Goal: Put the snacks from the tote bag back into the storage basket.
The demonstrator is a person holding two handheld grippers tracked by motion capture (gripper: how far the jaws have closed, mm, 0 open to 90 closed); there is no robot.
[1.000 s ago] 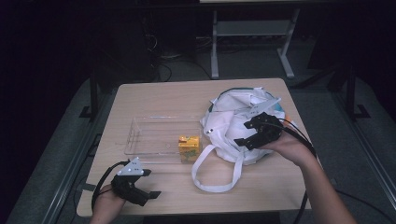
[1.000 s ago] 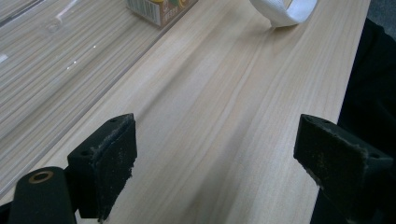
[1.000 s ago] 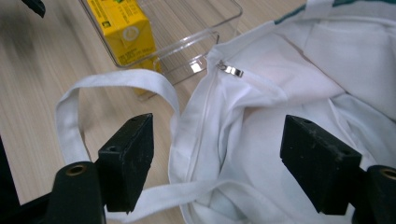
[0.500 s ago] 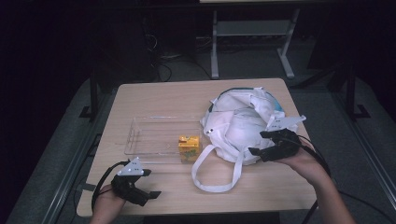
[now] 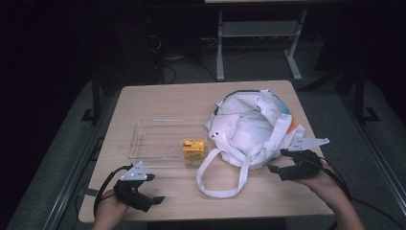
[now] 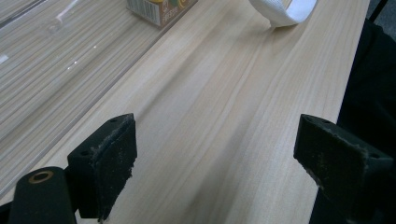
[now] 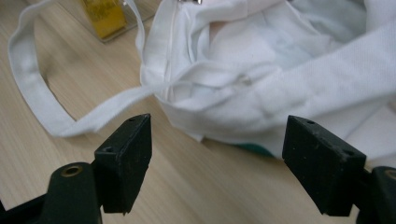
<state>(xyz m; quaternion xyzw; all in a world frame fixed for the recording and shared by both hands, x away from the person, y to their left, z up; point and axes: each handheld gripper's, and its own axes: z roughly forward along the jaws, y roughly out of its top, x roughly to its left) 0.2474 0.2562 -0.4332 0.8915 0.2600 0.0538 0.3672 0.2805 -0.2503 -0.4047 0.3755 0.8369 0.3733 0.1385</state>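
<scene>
The right gripper (image 5: 282, 162) has drawn back off the white cloth bag (image 5: 251, 127) since a second ago, when it sat over the bag's top, and half a second ago it was already at the bag's near right edge; it now hangs just off that edge, toward the person. The left gripper (image 5: 152, 188) has not shifted from its spot at the near left of the table (image 5: 167, 98).

Taking the bag as the landmark: it lies slumped on the right half of the table, its mouth open, a teal and orange trim showing along its far side. One long white strap (image 5: 213, 179) loops out from its near left side across the bare wood. Just left of the bag stands a small yellow carton (image 5: 194, 152), in the near right corner of a clear plastic tray (image 5: 158, 139) that stretches away from the bag to the left.

In the right gripper view its jaws stand wide apart with nothing between them, the bag's side (image 7: 261, 93) just ahead and the strap (image 7: 32, 88) curving off to the left. In the left gripper view the jaws are likewise spread and empty over plain wood, well apart from the bag, with the tray's edge (image 6: 70, 84) alongside and the carton (image 6: 156, 10) and strap end (image 6: 285, 11) ahead.
</scene>
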